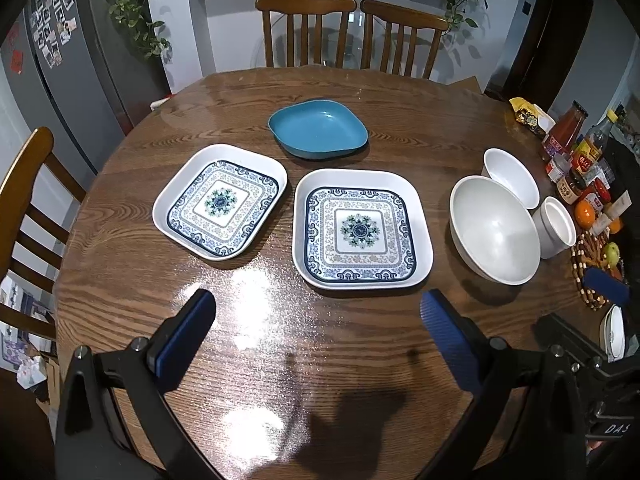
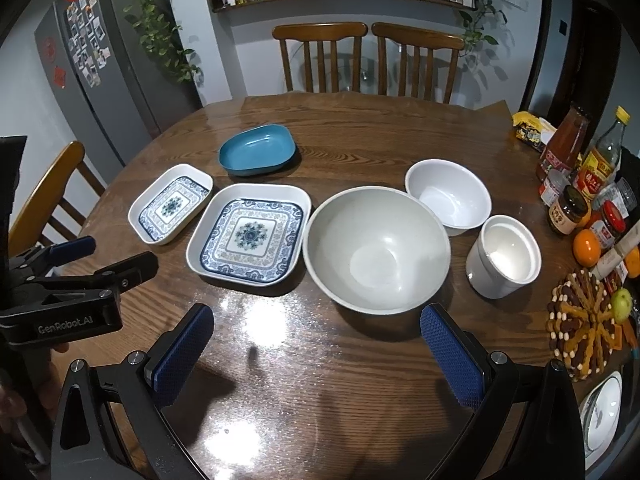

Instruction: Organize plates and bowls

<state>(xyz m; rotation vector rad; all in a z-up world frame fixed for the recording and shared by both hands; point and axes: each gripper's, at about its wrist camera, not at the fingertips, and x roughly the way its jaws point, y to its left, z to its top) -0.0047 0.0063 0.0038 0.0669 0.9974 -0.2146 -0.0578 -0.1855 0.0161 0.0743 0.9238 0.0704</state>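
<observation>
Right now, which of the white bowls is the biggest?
The big bowl nearest the right gripper. It is much wider than the small bowl behind it and the straight-sided pot beside it.

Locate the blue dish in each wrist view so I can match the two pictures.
Left wrist view: the blue dish sits upper centre, behind the two patterned plates, empty.
Right wrist view: the blue dish sits upper left of centre, behind the gap between the same two plates.
Shared landmark: the larger patterned plate, just nearer the camera than the dish in both views.
</observation>
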